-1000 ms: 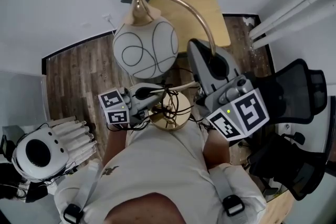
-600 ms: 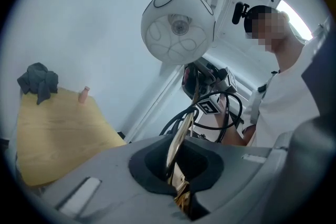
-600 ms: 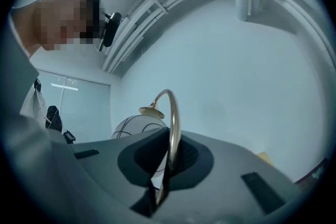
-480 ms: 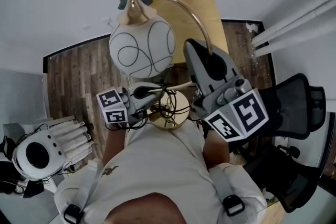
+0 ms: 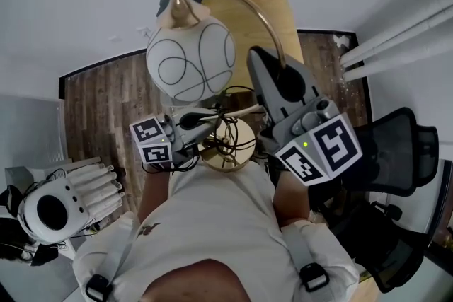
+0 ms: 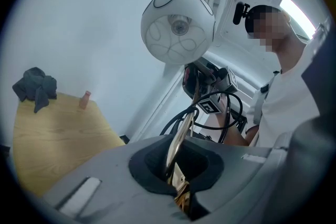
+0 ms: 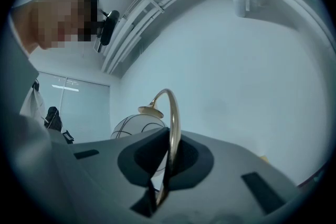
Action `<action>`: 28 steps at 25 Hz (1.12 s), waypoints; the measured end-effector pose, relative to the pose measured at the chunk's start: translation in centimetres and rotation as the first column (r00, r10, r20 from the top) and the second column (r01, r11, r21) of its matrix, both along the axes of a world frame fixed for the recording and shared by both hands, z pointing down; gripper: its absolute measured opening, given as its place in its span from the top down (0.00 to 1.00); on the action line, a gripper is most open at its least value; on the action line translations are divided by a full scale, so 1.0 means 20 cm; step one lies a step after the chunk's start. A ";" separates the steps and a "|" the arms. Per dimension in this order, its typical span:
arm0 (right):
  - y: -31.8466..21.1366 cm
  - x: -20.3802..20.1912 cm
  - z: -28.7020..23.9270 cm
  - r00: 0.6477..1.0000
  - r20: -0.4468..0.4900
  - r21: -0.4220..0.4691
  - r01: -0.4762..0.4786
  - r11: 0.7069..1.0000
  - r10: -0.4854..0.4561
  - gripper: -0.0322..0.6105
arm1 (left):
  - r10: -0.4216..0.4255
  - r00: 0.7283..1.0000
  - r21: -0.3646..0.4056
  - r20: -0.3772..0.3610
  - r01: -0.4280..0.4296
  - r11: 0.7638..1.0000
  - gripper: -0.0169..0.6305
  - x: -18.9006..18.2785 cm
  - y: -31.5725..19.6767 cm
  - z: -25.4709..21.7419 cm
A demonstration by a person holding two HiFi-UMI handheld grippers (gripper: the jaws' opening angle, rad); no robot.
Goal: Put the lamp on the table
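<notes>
The lamp hangs in the air in front of me: a white globe shade [image 5: 190, 60] with dark line patterns, a curved brass stem [image 5: 263, 19] and a round brass base [image 5: 226, 146]. My left gripper [image 5: 211, 126] is shut on the lower stem just above the base; the stem [image 6: 177, 144] runs up between its jaws [image 6: 176, 178] to the globe [image 6: 177, 26]. My right gripper [image 5: 277, 78] is shut on the stem higher up, where the brass arc [image 7: 174, 123] rises from its jaws [image 7: 165, 171]. The light wooden table [image 5: 279, 18] lies beyond the lamp.
On the table [image 6: 52, 136] lie a dark crumpled cloth [image 6: 35, 87] and a small pinkish peg [image 6: 84, 99]. A black office chair [image 5: 396, 152] stands to the right, a white machine [image 5: 53, 207] at lower left. Black cables [image 5: 228, 138] loop around the lamp base. White pipes [image 5: 396, 39] run along the right wall.
The lamp, held by both grippers, has drifted a little left and up in the head view, so that it overlaps the wooden table more. The grips have not changed.
</notes>
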State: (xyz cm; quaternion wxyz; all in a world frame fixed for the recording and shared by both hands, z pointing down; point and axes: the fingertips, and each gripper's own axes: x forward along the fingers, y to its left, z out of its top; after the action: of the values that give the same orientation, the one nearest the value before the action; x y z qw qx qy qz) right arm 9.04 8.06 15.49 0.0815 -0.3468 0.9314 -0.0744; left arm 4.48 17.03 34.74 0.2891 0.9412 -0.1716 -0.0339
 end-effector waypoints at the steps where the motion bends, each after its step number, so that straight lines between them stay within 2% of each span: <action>1: -0.02 0.00 0.00 1.000 0.000 -0.001 -0.002 1.000 0.002 0.95 | 0.001 1.000 0.000 0.001 -0.001 1.000 0.98 0.00 -0.02 0.00; 11: -0.28 -0.06 0.02 0.999 -0.024 0.006 -0.033 0.999 0.033 0.95 | 0.033 0.999 0.025 -0.004 -0.033 0.999 0.98 -0.06 -0.31 0.02; 28: -0.77 -0.15 0.08 0.996 -0.056 -0.024 -0.066 0.998 0.065 0.95 | 0.057 0.998 0.017 -0.009 -0.057 0.998 0.98 -0.16 -0.79 0.08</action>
State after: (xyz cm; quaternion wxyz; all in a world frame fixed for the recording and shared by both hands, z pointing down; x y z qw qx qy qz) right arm 6.07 -7.29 17.02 0.0535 -0.3802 0.9204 -0.0740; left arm 1.38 1.18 36.30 0.2827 0.9479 -0.1432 -0.0314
